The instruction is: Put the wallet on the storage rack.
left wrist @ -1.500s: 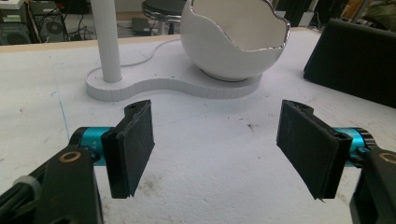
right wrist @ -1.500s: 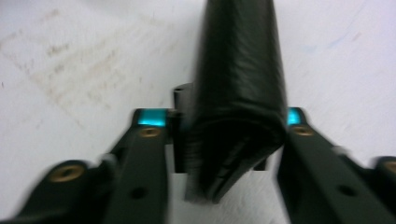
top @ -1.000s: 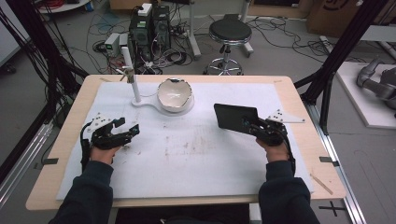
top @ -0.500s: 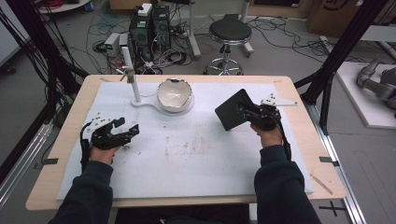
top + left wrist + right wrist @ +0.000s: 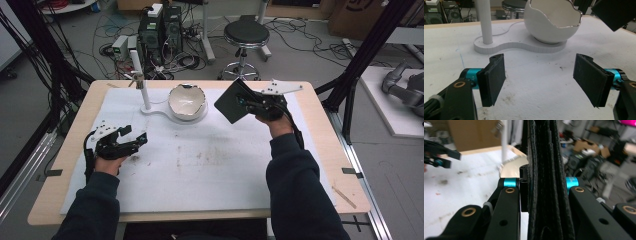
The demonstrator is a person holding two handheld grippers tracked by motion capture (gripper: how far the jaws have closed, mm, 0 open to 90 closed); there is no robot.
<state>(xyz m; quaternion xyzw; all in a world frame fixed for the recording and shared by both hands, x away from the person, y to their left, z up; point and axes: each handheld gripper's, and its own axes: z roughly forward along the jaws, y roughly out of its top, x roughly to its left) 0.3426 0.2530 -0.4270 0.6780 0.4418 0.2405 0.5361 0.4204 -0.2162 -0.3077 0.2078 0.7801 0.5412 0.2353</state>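
Observation:
My right gripper (image 5: 248, 103) is shut on a flat black wallet (image 5: 232, 102) and holds it tilted in the air, just right of the white bowl (image 5: 187, 101). In the right gripper view the wallet (image 5: 546, 182) stands edge-on with both jaws pressed against its folded layers. The bowl has a jagged, eggshell-like rim and sits on a white base (image 5: 159, 112) that carries a white post (image 5: 143, 90). My left gripper (image 5: 136, 140) rests on the white mat at the left, open, with nothing between its pads (image 5: 492, 80). Ahead of it stand the bowl (image 5: 554, 22) and the post (image 5: 485, 22).
A white mat (image 5: 200, 165) covers most of the wooden table (image 5: 320, 150). Black frame posts (image 5: 360, 60) stand at both sides. A stool (image 5: 245, 37), computers and cables lie on the floor beyond the far edge.
My right gripper has lifted the wallet off the mat, carried it away from me and to the left toward the bowl, and tipped it from flat to steeply tilted. The left gripper has not moved.

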